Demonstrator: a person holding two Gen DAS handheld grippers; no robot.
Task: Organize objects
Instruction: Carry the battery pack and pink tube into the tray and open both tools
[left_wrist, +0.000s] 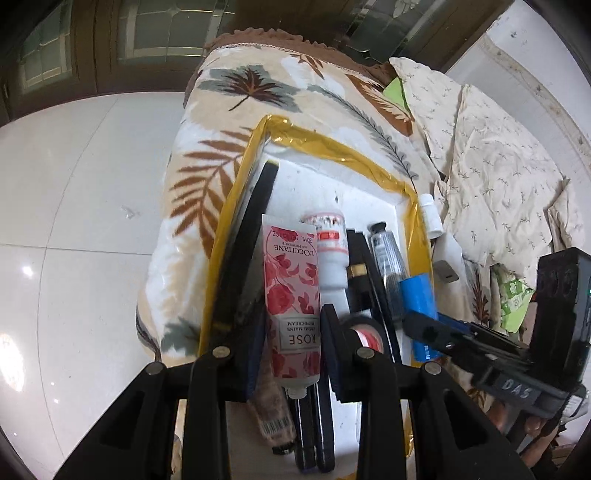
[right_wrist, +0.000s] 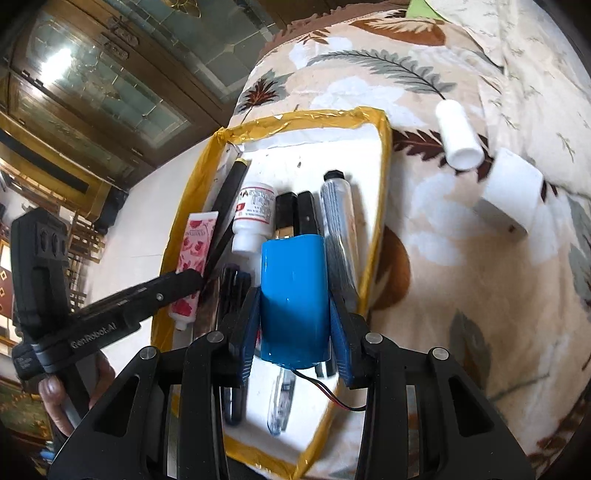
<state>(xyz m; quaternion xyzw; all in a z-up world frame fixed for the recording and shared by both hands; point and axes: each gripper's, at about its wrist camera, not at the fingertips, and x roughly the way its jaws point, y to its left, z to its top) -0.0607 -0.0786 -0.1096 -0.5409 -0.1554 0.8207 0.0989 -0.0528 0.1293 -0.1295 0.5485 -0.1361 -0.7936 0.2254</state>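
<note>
A white tray with yellow-taped rim (left_wrist: 369, 162) (right_wrist: 295, 118) lies on a leaf-print blanket and holds several cosmetics. In the left wrist view my left gripper (left_wrist: 291, 332) has its jaws apart around the pink rose hand-cream tube (left_wrist: 291, 288), without clear contact. Beside it lie a white bottle (left_wrist: 332, 258), black tubes and a grey tube (left_wrist: 388, 258). My right gripper (right_wrist: 295, 314) is shut on a blue battery pack (right_wrist: 295, 295) with red-black wires, over the tray; the pack also shows in the left wrist view (left_wrist: 421, 306).
A white cylinder (right_wrist: 458, 133) and a white plastic block (right_wrist: 513, 192) lie on the blanket (right_wrist: 461, 258) right of the tray. A cream quilt (left_wrist: 498, 166) lies beyond. The white tiled floor (left_wrist: 74, 184) lies left of the bed edge.
</note>
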